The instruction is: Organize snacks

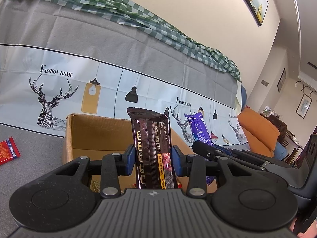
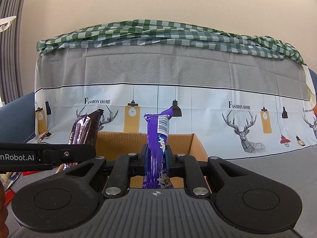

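Two tools over cardboard box [image 2: 150,138], left tool [image 1: 153,158] clamping cracker pack [image 1: 152,138], right tool [image 2: 156,158] clamping purple packet [image 2: 157,138] (upright), red snack bag [image 1: 8,150] nearby

The left gripper [image 1: 153,158] clamps an upright dark cracker pack [image 1: 151,138] above an open cardboard box [image 1: 95,134]. The right gripper [image 1: 200,145] (at its right) holds a purple packet [image 1: 199,128]. A red snack bag [image 1: 8,149] lies far left.
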`<state>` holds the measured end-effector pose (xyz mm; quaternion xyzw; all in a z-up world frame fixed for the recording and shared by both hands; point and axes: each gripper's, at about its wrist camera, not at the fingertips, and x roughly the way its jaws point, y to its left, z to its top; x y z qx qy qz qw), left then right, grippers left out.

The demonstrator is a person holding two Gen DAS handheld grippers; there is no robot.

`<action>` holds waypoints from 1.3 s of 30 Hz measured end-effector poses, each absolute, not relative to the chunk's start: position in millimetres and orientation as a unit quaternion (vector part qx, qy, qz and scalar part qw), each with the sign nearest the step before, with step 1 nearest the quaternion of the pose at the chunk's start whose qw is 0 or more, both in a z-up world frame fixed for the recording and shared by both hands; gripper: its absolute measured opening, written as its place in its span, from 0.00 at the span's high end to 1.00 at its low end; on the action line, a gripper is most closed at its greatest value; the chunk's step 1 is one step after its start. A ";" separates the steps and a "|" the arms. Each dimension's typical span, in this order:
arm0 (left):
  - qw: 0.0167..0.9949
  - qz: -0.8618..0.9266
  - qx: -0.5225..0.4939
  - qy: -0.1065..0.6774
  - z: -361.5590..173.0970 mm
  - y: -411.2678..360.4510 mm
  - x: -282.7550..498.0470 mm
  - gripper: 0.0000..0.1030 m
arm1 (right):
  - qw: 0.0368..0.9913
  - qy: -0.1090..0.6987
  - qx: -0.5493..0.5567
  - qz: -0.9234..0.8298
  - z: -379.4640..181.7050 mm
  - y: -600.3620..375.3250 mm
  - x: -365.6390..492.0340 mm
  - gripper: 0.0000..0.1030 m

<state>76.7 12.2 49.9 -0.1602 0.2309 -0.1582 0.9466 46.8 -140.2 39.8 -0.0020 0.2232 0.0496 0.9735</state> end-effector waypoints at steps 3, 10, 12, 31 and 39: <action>0.947 -0.159 -0.161 0.230 50.0 12.2 76.6 0.59 | 0.973 0.223 -0.002 0.050 39.8 -140.2 46.8 0.84; 0.942 -0.171 -0.165 0.237 49.9 11.6 78.3 0.59 | 0.973 0.226 -0.001 0.051 39.5 -139.7 47.1 0.84; 0.940 -0.173 -0.167 0.243 49.2 11.2 78.8 0.54 | 0.970 0.235 -0.001 0.055 37.6 -138.5 48.3 0.84; 0.949 -0.105 -0.138 0.264 58.4 70.1 52.4 0.83 | 0.971 0.229 -0.001 0.069 40.0 -86.6 38.0 0.62; 0.953 -0.011 -0.069 0.296 52.1 155.6 20.8 0.83 | 0.968 0.221 0.008 0.116 43.6 -36.5 15.7 0.67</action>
